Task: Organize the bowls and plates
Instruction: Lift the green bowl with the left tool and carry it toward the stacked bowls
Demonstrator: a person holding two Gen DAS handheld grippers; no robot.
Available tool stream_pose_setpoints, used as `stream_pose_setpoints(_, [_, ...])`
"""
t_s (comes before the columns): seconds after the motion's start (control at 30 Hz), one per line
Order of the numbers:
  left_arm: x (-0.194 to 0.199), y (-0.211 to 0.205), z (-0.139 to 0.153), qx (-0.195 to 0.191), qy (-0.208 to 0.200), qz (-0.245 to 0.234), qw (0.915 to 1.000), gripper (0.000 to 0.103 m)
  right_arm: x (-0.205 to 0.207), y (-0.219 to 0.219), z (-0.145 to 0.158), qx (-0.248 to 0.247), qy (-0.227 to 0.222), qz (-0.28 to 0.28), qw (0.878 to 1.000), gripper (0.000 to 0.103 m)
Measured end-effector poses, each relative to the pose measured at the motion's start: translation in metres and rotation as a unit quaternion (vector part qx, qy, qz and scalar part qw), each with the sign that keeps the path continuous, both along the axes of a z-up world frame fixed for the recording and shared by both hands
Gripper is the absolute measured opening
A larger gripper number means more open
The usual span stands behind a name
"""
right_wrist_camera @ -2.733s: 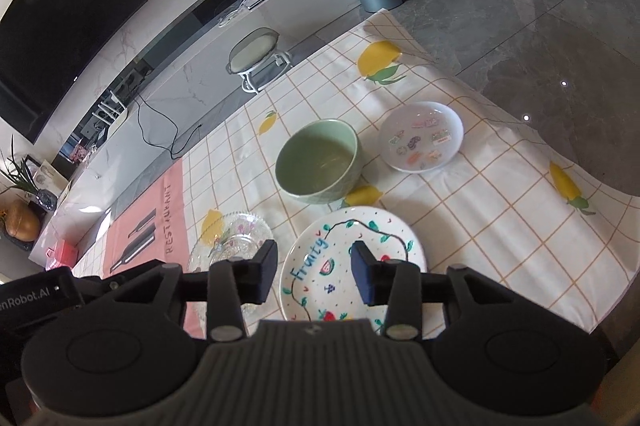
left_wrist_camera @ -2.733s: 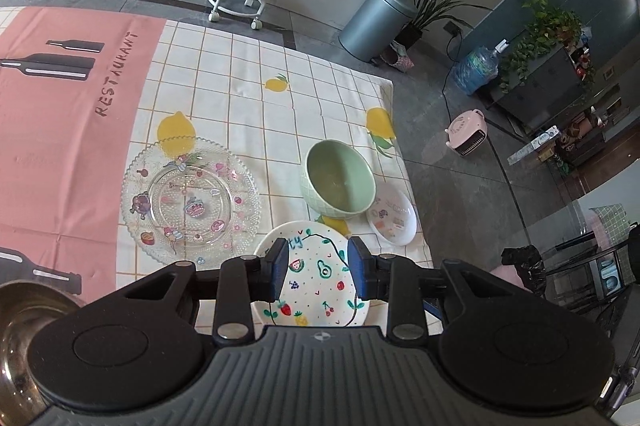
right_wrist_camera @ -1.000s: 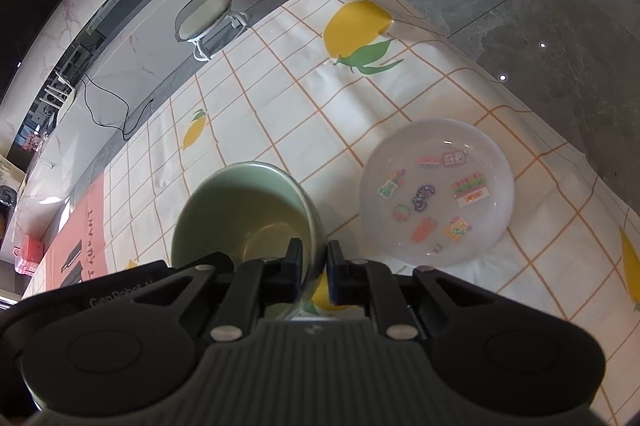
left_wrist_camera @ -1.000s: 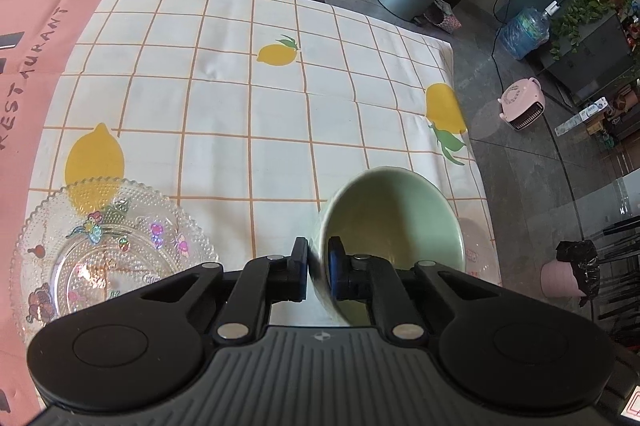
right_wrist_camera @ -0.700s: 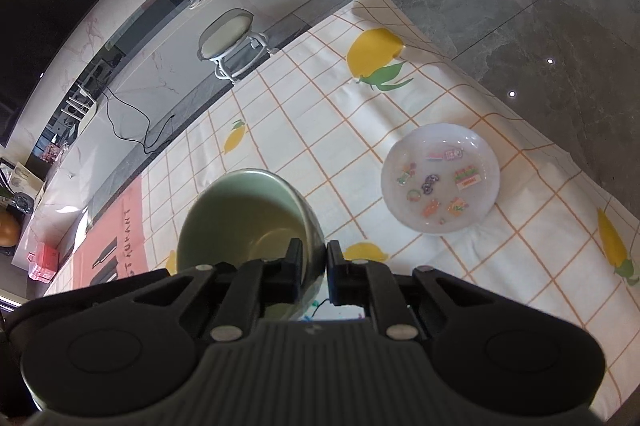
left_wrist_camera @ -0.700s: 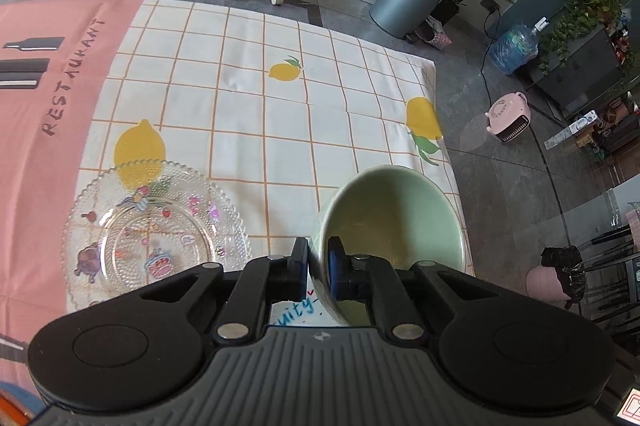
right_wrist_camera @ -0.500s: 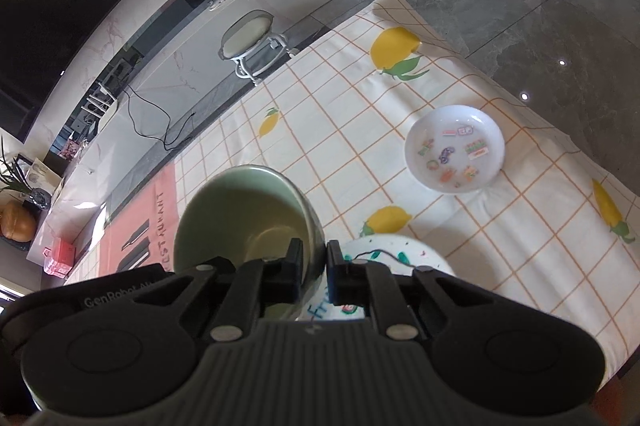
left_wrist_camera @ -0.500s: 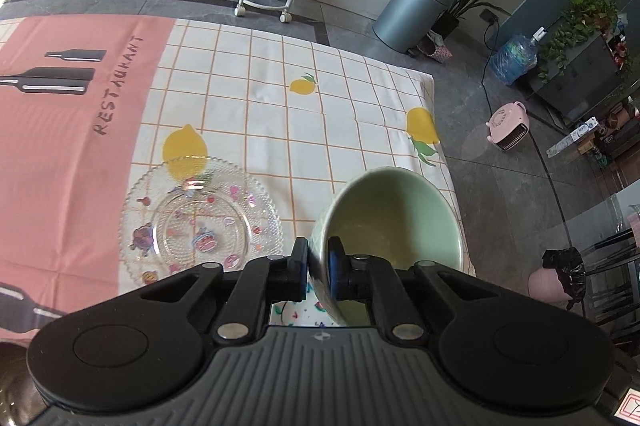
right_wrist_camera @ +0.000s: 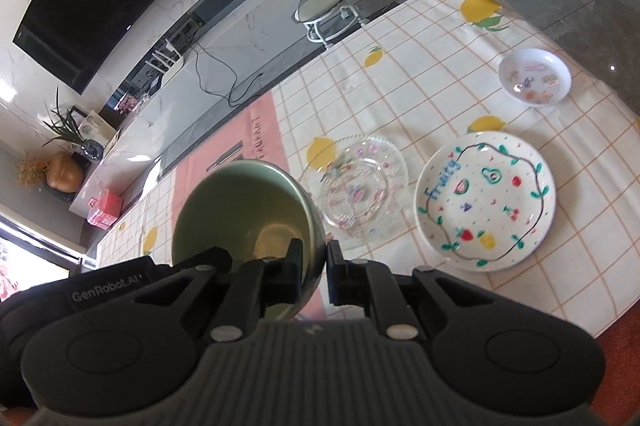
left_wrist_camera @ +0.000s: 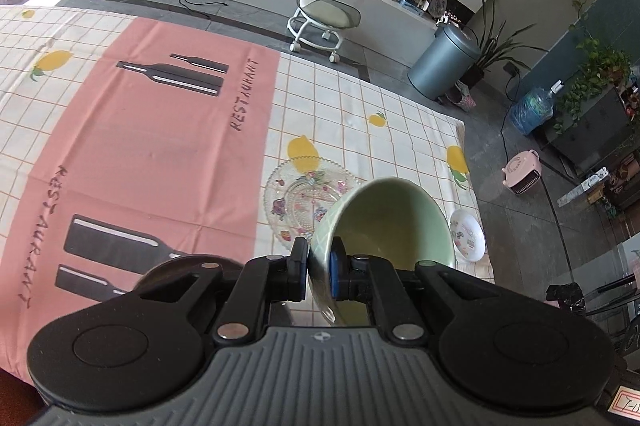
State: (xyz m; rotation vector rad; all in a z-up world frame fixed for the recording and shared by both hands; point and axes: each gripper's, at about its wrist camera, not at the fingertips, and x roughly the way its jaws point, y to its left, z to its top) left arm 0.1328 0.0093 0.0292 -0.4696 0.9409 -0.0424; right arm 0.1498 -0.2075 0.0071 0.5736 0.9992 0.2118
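Note:
Both grippers hold the green bowl (left_wrist_camera: 384, 222) in the air above the table. My left gripper (left_wrist_camera: 319, 268) is shut on its left rim. My right gripper (right_wrist_camera: 314, 268) is shut on its right rim; the bowl also shows in the right wrist view (right_wrist_camera: 244, 210). Below lie a clear glass plate (right_wrist_camera: 358, 192), also in the left wrist view (left_wrist_camera: 300, 198), a white "Fruity" plate (right_wrist_camera: 486, 200) and a small white dish (right_wrist_camera: 534, 74), also in the left wrist view (left_wrist_camera: 468, 236). A metal bowl's rim (left_wrist_camera: 168, 264) peeks out behind the left gripper.
The tablecloth (left_wrist_camera: 160, 146) has a pink "RESTAURANT" panel and a checked lemon part (right_wrist_camera: 420, 74). Past the far edge stand a stool (left_wrist_camera: 324, 22), a grey bin (left_wrist_camera: 444, 62) and a pink heater (left_wrist_camera: 522, 176) on the floor.
Both grippers have lifted the green bowl higher and carried it left, towards the pink panel. The plates now lie farther below and to the right.

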Motion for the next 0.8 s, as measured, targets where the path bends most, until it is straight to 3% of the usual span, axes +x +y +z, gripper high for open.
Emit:
stream_pose_setpoints(0.4, [-0.057, 0.055, -0.008, -0.003, 0.011, 0.030, 0.9995, 0.012, -0.042, 0.054, 0.005, 0.008, 0.011, 0.051, 0.999, 0.010])
stream_pose_setpoints(0.8, [-0.066, 0.082, -0.039, -0.035, 0.047, 0.022, 0.9980, 0.013, -0.046, 0.073, -0.020, 0.013, 0.063, 0.067, 0.996, 0.010])
